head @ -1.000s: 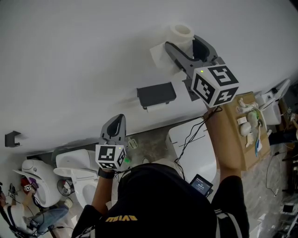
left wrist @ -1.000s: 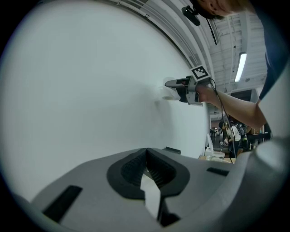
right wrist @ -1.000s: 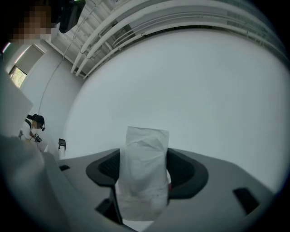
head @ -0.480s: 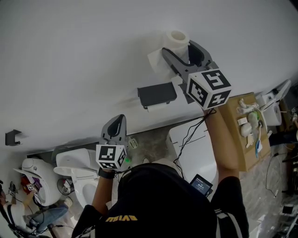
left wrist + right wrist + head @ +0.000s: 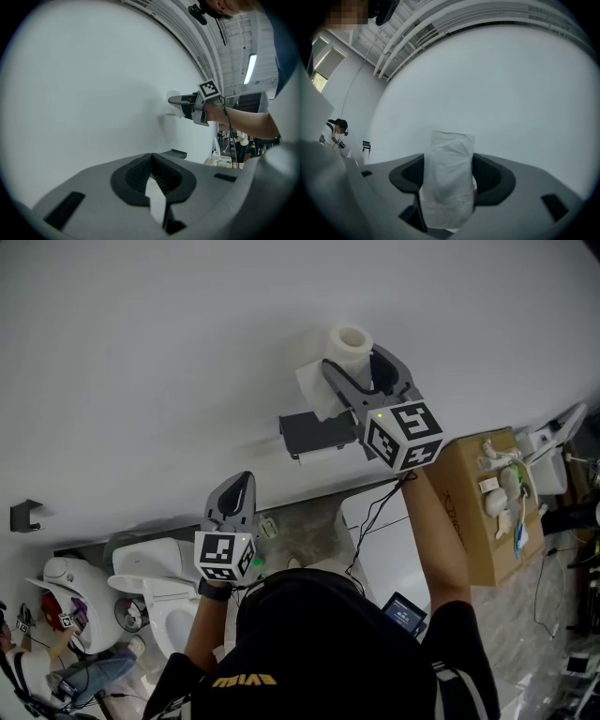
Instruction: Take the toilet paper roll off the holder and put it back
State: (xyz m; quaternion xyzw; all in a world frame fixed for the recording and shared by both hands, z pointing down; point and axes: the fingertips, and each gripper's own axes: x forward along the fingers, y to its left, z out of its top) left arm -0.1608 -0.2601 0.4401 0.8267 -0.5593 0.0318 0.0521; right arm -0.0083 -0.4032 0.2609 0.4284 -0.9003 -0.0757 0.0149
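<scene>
Head camera is looking steeply down from above the person, taking in the white wall [image 5: 141, 352] and both grippers. Left gripper [image 5: 239, 484] camera is facing along its fingers toward that wall, standing well back. Like the head view, it is also catching the right gripper [image 5: 176, 100] and the holder [image 5: 174, 153]. Right gripper camera is sitting near the wall, with the toilet paper roll [image 5: 447, 180] filling its middle.

Person in a black short-sleeved top [image 5: 309, 662] with yellow lettering [image 5: 242, 680]. Dark band [image 5: 214, 592] on left wrist. The left gripper [image 5: 238, 482] and right gripper [image 5: 359, 360]: grey shells, black ribbed pads, white cubes [image 5: 403, 434] with black square markers, green lights. Thin black cables [image 5: 380, 512] hang below right one.
</scene>
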